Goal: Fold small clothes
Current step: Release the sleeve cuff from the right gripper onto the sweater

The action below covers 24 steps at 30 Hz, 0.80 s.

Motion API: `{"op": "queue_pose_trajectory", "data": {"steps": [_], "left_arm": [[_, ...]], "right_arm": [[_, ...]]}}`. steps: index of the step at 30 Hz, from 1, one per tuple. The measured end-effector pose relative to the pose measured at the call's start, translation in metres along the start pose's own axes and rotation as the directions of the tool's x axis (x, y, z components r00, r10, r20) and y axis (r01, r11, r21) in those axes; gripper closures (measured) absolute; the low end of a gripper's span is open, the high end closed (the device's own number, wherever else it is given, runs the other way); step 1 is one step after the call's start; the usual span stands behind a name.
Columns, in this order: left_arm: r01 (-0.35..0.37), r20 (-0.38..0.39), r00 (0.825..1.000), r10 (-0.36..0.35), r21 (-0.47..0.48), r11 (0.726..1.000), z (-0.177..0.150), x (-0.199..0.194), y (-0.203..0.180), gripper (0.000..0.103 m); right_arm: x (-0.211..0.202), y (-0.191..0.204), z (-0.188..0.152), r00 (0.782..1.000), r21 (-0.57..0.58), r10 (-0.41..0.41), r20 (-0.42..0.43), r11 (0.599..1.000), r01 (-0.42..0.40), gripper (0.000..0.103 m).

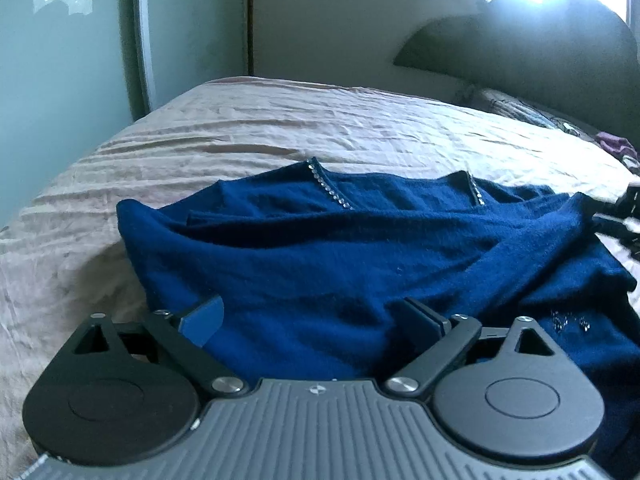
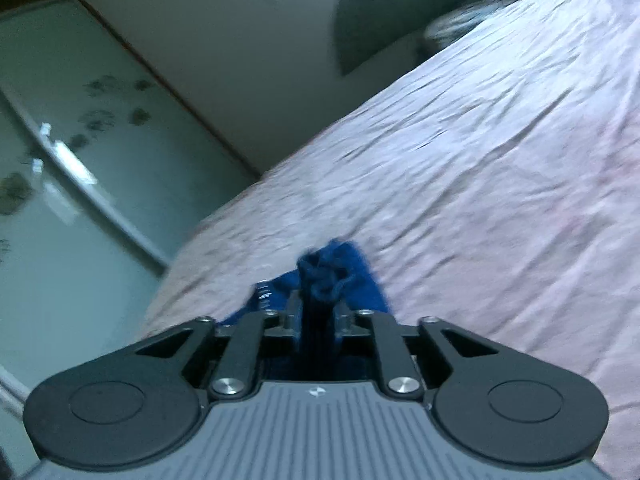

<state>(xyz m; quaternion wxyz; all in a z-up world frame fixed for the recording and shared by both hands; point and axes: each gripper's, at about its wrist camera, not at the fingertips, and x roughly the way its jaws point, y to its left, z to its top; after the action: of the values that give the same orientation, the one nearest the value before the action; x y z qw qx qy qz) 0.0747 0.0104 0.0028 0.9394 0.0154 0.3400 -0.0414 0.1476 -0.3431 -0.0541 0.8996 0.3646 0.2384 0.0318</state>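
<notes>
Blue knit top point(image 1: 360, 248) lay half folded mid-frame on your pink sheet point(image 1: 240, 128); left gripper point(image 1: 316, 320) spread wide, right gripper point(image 2: 318, 312) pinched a bunch.

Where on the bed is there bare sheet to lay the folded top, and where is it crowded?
Bare pink sheet stretches beyond the blue top toward the wall and left of it to the bed's edge. Crowded: the far right corner by the headboard, with a pillow and purple cloth.
</notes>
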Motion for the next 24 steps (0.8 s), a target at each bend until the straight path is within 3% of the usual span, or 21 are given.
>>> {"op": "queue_pose_trajectory", "data": {"steps": [2, 4, 9, 12, 16, 17, 18, 19, 20, 24], "left_arm": [[0.006, -0.001, 1.000, -0.006, 0.013, 1.000, -0.003, 0.001, -0.002, 0.007], [0.007, -0.001, 1.000, -0.007, 0.026, 1.000, -0.006, 0.002, -0.005, 0.006], [0.010, 0.005, 1.000, -0.010, 0.053, 0.999, -0.012, 0.005, -0.013, 0.004], [0.003, 0.008, 1.000, -0.004, 0.070, 0.998, -0.014, 0.005, -0.016, 0.003], [0.009, 0.008, 1.000, -0.009, 0.069, 0.998, -0.015, 0.005, -0.015, 0.002], [0.010, 0.007, 1.000, -0.011, 0.067, 0.998, -0.015, 0.006, -0.015, 0.002], [0.011, 0.008, 1.000, -0.011, 0.066, 0.998, -0.015, 0.006, -0.014, 0.002], [0.011, 0.008, 1.000, -0.012, 0.065, 0.998, -0.015, 0.006, -0.014, 0.002], [0.012, 0.008, 1.000, -0.012, 0.063, 0.998, -0.015, 0.006, -0.014, 0.002], [0.011, 0.012, 1.000, -0.011, 0.057, 0.998, -0.015, 0.007, -0.015, 0.002]], "right_arm": [[-0.016, -0.001, 0.005, 0.993, 0.001, -0.062, 0.097, 0.998, 0.062, 0.056], [-0.028, 0.001, 0.011, 0.989, -0.021, -0.047, 0.140, 0.999, 0.050, 0.056], [-0.024, 0.027, 0.014, 0.996, -0.143, 0.092, 0.012, 0.986, -0.089, 0.055], [-0.012, 0.039, 0.012, 0.999, -0.209, 0.042, -0.004, 0.977, -0.042, 0.044], [0.007, 0.041, 0.010, 0.998, -0.274, -0.028, -0.056, 0.962, 0.012, 0.044], [0.011, 0.040, 0.010, 0.996, -0.279, -0.035, -0.078, 0.960, 0.012, 0.050], [0.012, 0.039, 0.009, 0.995, -0.290, -0.036, -0.089, 0.957, 0.008, 0.077], [0.011, 0.040, 0.008, 0.995, -0.307, -0.040, -0.091, 0.952, 0.011, 0.090], [0.009, 0.041, 0.009, 0.995, -0.329, -0.043, -0.086, 0.944, 0.012, 0.096], [-0.002, 0.058, 0.015, 0.998, -0.426, -0.006, -0.070, 0.904, -0.024, 0.098]]}}
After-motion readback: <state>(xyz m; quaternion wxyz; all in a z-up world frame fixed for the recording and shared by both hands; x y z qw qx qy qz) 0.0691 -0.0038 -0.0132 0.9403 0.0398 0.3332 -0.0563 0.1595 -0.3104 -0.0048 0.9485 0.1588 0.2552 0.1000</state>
